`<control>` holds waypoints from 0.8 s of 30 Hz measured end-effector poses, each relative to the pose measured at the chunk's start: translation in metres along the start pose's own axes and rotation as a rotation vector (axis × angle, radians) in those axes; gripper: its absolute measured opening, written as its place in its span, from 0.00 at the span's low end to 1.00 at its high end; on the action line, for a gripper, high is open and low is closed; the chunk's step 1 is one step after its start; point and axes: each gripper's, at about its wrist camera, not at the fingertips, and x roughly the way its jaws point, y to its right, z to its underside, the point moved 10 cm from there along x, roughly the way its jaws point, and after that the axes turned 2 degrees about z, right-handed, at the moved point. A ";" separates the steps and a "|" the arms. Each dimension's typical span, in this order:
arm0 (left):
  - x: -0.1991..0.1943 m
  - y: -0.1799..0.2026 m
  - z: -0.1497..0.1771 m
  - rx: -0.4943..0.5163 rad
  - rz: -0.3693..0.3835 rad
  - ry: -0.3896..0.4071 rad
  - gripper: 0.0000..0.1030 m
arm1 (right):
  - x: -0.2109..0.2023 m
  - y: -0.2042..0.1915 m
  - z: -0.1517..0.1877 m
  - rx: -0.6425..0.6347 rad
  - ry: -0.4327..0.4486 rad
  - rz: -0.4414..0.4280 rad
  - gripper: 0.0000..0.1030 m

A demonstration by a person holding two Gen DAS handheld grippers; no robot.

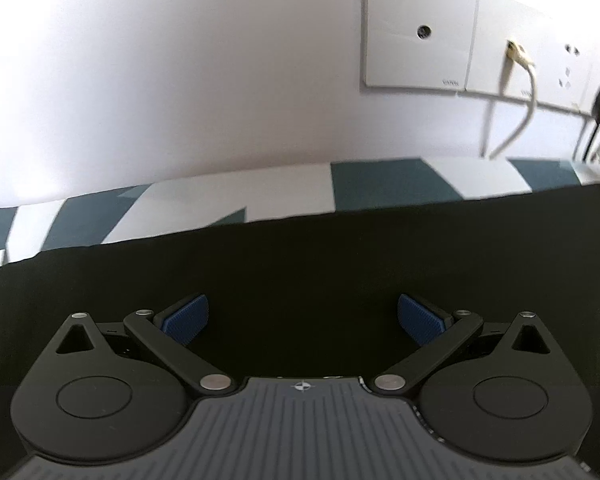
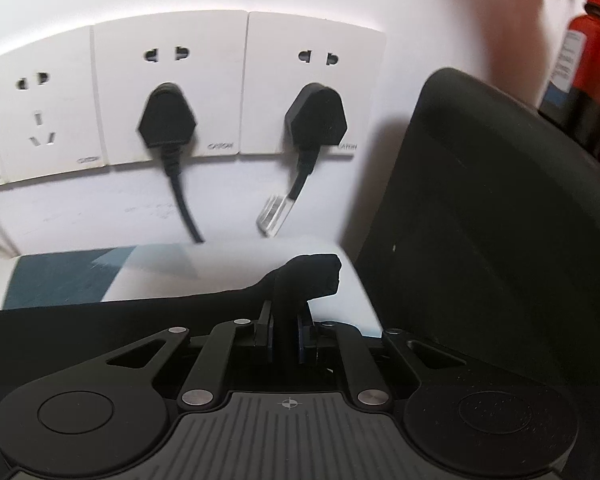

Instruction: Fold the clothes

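The black garment (image 1: 300, 264) is lying spread over the teal-and-white patterned counter (image 1: 204, 196) by the wall. The right gripper (image 2: 286, 332) is pinching a bunched corner of it, jaws clamped tight on the cloth. The left gripper (image 1: 303, 320) is hovering over the fabric, jaws wide apart. A fold seems in hand; next, the left likely needs its own edge.

Black garment (image 1: 300, 264), teal-and-white geometric cloth (image 1: 380, 188), white wall (image 1: 180, 60)
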 end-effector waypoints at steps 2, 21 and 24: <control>0.006 0.001 -0.006 -0.027 0.005 -0.003 1.00 | 0.007 0.002 -0.006 -0.007 0.005 0.017 0.09; -0.121 -0.217 0.088 -0.288 -0.110 -0.026 1.00 | -0.109 -0.229 0.021 -0.190 -0.056 -0.410 0.81; -0.136 -0.274 0.125 -0.341 -0.181 -0.050 1.00 | -0.136 -0.290 0.033 -0.215 -0.099 -0.482 0.82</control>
